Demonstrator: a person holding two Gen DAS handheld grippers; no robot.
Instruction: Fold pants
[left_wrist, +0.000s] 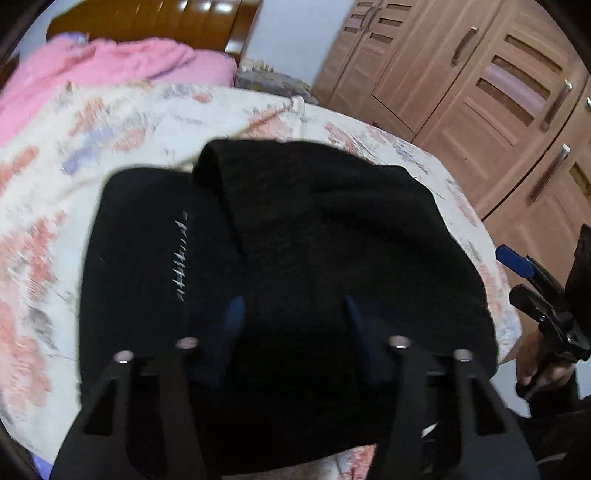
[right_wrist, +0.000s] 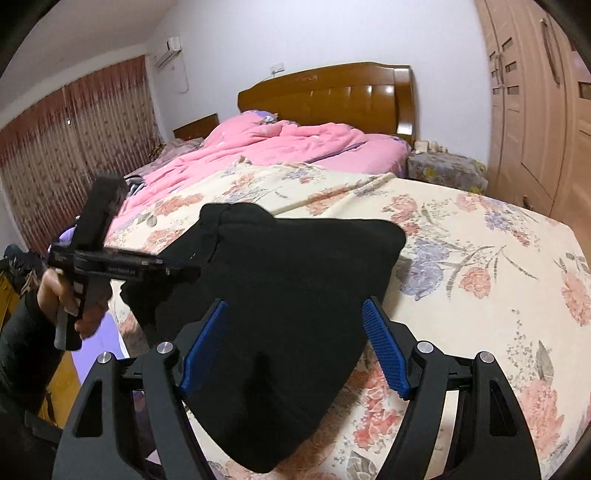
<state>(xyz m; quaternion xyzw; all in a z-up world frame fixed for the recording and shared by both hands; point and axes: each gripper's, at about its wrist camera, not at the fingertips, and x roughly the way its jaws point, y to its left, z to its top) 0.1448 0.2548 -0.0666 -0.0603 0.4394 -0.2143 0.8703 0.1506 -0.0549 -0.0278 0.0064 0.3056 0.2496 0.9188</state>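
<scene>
Folded black pants (right_wrist: 280, 295) on floral bedspread (right_wrist: 480, 266).
Right gripper (right_wrist: 295, 347) gapes over them, centre frame; left gripper (left_wrist: 291, 314) unclenched, gripping nothing.

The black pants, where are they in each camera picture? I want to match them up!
Left wrist view: the black pants fill the middle, folded, on the flowery bedspread.
Right wrist view: the black pants lie in the lower middle, with a corner pointing at the camera.
Shared landmark: the pink blanket near the headboard, top left in the left view, upper middle in the right view.
</scene>
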